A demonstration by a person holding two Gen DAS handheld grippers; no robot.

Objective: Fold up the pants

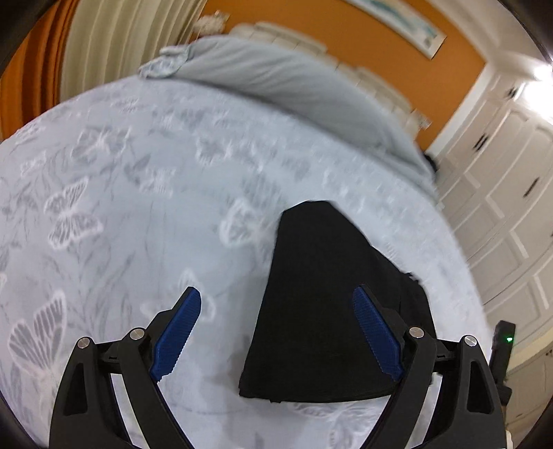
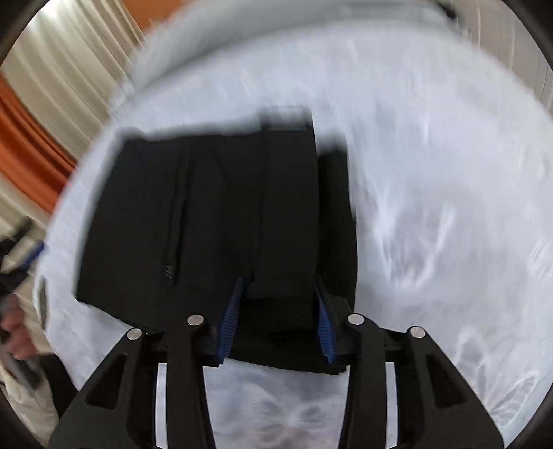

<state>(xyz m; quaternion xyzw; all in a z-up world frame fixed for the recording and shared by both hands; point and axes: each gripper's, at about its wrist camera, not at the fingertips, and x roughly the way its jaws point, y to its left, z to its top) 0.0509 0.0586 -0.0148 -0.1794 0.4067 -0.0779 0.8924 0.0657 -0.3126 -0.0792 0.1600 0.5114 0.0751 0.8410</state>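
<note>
Pants [image 2: 214, 221]: black, soft, limp, folded on bed [image 1: 138, 207]. My left gripper [image 1: 276, 331] wide open, empty. My right gripper [image 2: 278, 321] half-closed round near folded edge; best hold there, grip unconfirmed.

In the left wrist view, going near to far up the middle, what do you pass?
Folded black pants on the butterfly bedspread → gray pillow → cream headboard → orange wall → framed picture.

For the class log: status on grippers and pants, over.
Left gripper open, empty. Right gripper astride folded black pants, grip unclear. Bedspread unobstructed.
</note>
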